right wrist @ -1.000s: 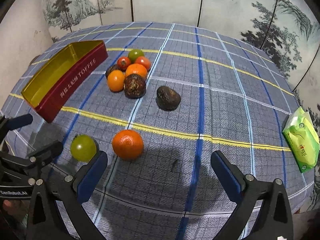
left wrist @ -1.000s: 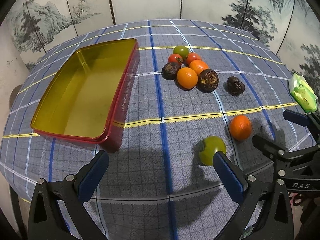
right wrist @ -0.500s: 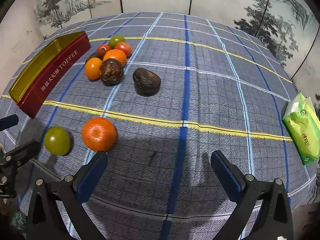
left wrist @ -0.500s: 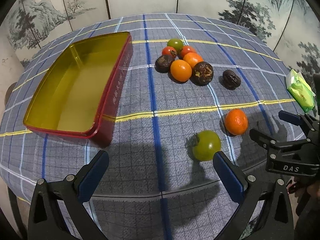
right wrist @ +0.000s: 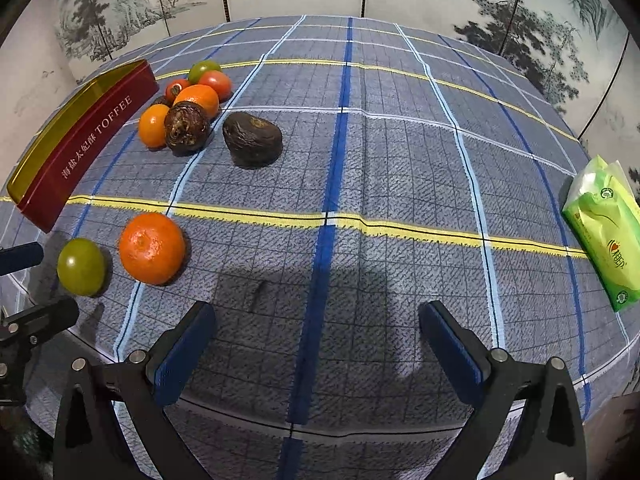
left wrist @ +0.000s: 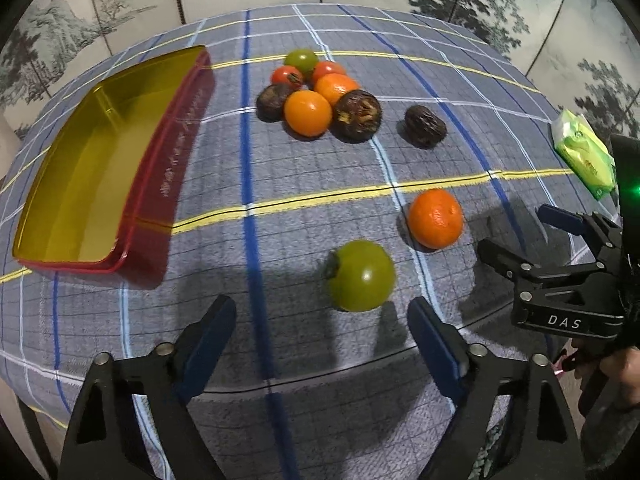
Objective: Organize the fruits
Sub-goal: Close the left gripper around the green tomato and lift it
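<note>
- Pretty much nothing is sorted yet: the red toffee tin (left wrist: 100, 168) at the far left of the surface (left wrist: 320, 184) has no fruit in it at all, just its bare gold inside.
- All the fruit sits out on the plaid cloth. The main pile (left wrist: 316, 92) is at the far middle: two oranges, a couple of red tomatoes, a green one and two dark wrinkly fruits bunched up and touching.
- One more dark fruit (left wrist: 425, 126) sits on its own just right of that pile.
- Nearer in, a lone orange (left wrist: 435, 219) and a green tomato (left wrist: 361, 275) lie close together but apart.
- The left gripper (left wrist: 320, 320) hangs right over the near side of the green tomato. Its fingers are closing but nothing is between them yet, so no grip.
- The right gripper (right wrist: 316, 332) has its fingers spread wide over bare cloth, carrying nothing.
- Looks like the green tomato is the first pick, so every single piece is left to move.
</note>
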`<act>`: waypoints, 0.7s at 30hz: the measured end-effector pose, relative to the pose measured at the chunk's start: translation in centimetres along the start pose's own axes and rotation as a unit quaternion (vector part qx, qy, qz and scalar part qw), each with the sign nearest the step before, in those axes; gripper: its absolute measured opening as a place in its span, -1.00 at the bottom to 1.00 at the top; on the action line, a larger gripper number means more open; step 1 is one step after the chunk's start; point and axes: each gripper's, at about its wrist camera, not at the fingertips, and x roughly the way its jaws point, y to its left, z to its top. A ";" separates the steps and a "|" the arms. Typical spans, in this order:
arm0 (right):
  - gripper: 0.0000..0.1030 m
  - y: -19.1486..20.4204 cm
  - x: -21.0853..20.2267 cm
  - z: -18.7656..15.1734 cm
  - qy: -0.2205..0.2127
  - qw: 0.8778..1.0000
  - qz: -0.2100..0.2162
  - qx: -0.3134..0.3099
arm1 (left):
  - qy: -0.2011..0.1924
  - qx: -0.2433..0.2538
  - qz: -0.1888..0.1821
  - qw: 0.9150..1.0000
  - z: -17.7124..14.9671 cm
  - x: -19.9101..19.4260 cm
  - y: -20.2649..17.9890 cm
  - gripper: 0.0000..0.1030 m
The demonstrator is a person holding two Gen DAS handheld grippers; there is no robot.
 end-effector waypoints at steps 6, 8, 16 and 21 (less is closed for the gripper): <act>0.98 -0.1 0.0 -0.1 -0.006 1.000 0.000 0.000 | 0.018 0.001 -0.022 1.000 0.7 1.0 -0.6 0.31; 0.98 -0.1 0.0 -0.1 -0.006 1.000 0.000 0.000 | 0.020 -0.004 -0.027 0.999 1.0 1.3 -0.6 0.18; 0.98 -0.1 -0.1 -0.1 -0.008 1.000 0.001 0.001 | 0.010 0.000 -0.026 1.000 1.7 1.7 -1.0 -0.07; 0.99 -0.1 -0.1 -0.1 -0.008 1.000 0.000 0.001 | 0.007 0.000 -0.031 1.000 1.6 1.6 -0.8 -0.19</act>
